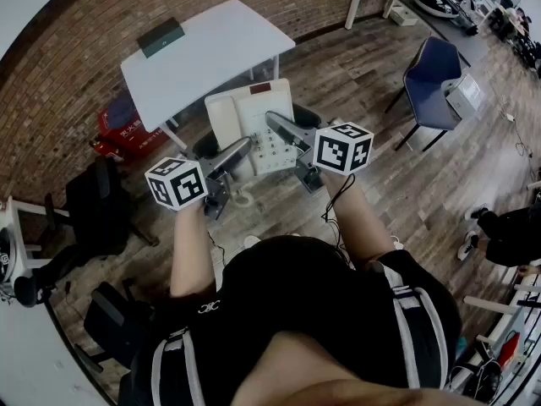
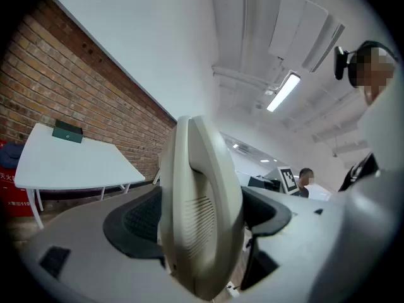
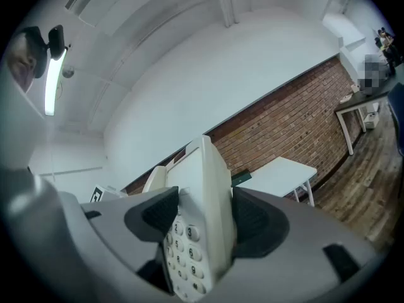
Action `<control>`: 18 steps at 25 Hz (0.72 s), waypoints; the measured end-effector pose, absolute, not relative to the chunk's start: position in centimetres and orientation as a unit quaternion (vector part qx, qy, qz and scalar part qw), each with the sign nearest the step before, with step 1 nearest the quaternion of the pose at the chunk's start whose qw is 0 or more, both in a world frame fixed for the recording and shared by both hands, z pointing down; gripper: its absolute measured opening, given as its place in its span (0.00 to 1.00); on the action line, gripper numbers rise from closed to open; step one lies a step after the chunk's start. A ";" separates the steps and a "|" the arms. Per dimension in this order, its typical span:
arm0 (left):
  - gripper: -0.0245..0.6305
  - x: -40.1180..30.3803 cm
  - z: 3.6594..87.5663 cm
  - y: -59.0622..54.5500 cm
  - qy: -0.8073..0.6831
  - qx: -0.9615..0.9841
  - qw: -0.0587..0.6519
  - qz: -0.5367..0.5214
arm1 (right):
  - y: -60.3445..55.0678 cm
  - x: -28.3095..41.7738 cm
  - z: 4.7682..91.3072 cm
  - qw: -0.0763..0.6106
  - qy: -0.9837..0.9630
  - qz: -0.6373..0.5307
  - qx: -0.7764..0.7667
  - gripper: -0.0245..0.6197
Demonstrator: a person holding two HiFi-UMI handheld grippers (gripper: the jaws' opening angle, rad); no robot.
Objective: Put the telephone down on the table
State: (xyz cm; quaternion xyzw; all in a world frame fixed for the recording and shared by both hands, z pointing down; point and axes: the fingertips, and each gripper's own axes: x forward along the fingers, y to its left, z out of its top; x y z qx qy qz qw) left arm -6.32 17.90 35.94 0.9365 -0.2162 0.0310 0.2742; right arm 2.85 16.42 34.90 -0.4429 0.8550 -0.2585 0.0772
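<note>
A cream-white telephone (image 1: 254,118) with a keypad is held in the air above the wooden floor, in front of a white table (image 1: 203,57). My left gripper (image 1: 239,152) is shut on its left side, where the handset (image 2: 202,213) stands between the black pads (image 2: 136,223). My right gripper (image 1: 286,130) is shut on the right edge of the telephone's base (image 3: 202,219), keypad facing left in the right gripper view. A coiled cord (image 1: 243,198) hangs under the telephone. The white table (image 2: 69,163) lies ahead and to the left of both grippers.
A dark green flat object (image 1: 161,36) lies on the table's far side. A red box (image 1: 127,129) sits under the table by the brick wall. A blue chair (image 1: 435,83) stands to the right, a black chair (image 1: 97,205) to the left.
</note>
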 end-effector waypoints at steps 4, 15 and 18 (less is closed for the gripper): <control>0.64 -6.4 35.8 17.8 -0.219 0.935 0.275 0.033 | 16.3 2.8 34.9 0.081 0.854 -0.264 -0.441 0.40; 0.64 -6.4 35.5 17.6 -0.208 0.942 0.259 0.035 | 16.4 2.9 34.7 0.097 0.849 -0.255 -0.452 0.40; 0.64 -6.9 35.2 17.4 -0.206 0.945 0.253 0.033 | 16.2 2.3 34.4 0.102 0.848 -0.254 -0.453 0.40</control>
